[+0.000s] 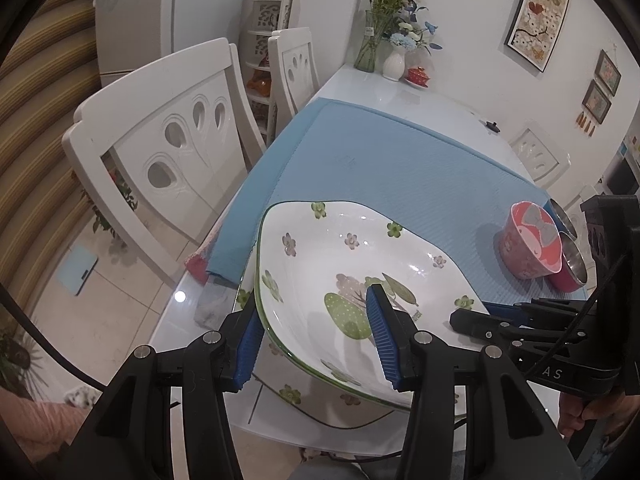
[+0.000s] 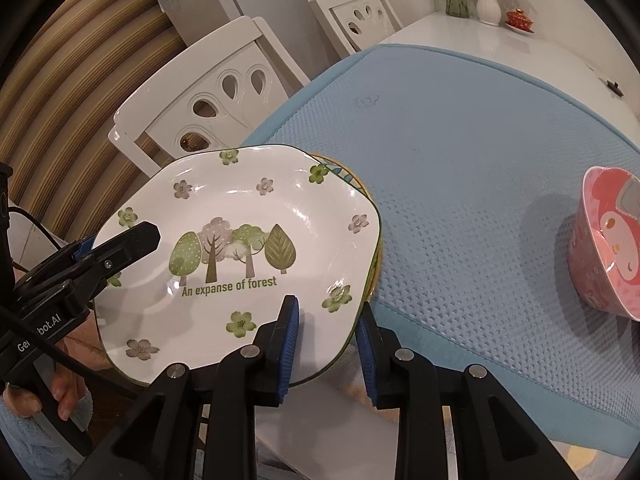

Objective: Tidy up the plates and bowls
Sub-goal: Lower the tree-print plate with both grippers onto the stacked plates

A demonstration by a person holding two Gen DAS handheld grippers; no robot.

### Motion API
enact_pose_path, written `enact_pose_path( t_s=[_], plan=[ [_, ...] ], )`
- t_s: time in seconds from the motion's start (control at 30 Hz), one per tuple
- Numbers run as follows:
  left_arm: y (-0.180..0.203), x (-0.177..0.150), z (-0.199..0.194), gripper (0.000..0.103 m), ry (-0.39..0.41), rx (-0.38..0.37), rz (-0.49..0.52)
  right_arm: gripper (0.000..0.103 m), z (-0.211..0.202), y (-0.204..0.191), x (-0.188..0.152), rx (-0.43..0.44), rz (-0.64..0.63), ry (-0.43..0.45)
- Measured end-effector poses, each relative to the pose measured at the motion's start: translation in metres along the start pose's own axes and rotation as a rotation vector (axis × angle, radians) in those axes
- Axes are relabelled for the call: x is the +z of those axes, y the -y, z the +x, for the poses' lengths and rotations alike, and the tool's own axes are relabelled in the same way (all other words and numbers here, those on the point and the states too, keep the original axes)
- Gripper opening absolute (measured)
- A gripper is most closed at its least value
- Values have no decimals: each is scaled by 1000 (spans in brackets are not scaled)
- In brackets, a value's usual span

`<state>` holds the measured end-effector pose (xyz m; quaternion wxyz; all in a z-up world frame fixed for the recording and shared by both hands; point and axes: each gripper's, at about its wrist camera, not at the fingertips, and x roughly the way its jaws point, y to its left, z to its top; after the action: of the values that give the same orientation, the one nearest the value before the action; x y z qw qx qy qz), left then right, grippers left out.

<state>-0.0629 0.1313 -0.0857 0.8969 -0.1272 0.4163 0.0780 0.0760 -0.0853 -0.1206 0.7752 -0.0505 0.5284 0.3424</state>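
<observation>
A white plate with painted trees and flowers lies on top of a yellow-rimmed plate at the near corner of the blue mat. A flowered plate rim shows beneath it in the left wrist view. My left gripper clamps the plate's left rim, one pad inside the dish and one outside. My right gripper holds the near right rim the same way. A pink bowl stands to the right on the mat.
Two metal cups stand behind the pink bowl. White chairs line the left side of the glass table. Vases with flowers and a small red pot sit at the far end. A hand grips the left tool.
</observation>
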Motion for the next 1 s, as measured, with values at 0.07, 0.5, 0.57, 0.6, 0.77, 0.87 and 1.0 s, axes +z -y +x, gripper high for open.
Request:
enact_pose_path(
  t_s=[0.07,0.5,0.57,0.6,0.77,0.87,1.0],
  plan=[
    [-3,-1,1,46,-5,2,-6,27,1,0,0,1,-2,-3],
    [-11,-11,12,48,-47,-6,-49,27,9,-2,4,3,-8,-42],
    [-13,-14,18,48,-63,-7,-57,27,9,-3,5,-3,-15,-48],
    [-13,-15,20,48,-68,-8,-63,27,9,-3,5,-7,-20,-52],
    [-17,-21,29,48,-100,-10,-79,27,13,-4,6,-14,-23,-64],
    [-18,-23,34,48,-117,-8,-83,27,15,-6,5,-22,-28,-71],
    [-21,-25,38,48,-132,-5,-80,27,17,-7,5,-34,-38,-74]
  ],
)
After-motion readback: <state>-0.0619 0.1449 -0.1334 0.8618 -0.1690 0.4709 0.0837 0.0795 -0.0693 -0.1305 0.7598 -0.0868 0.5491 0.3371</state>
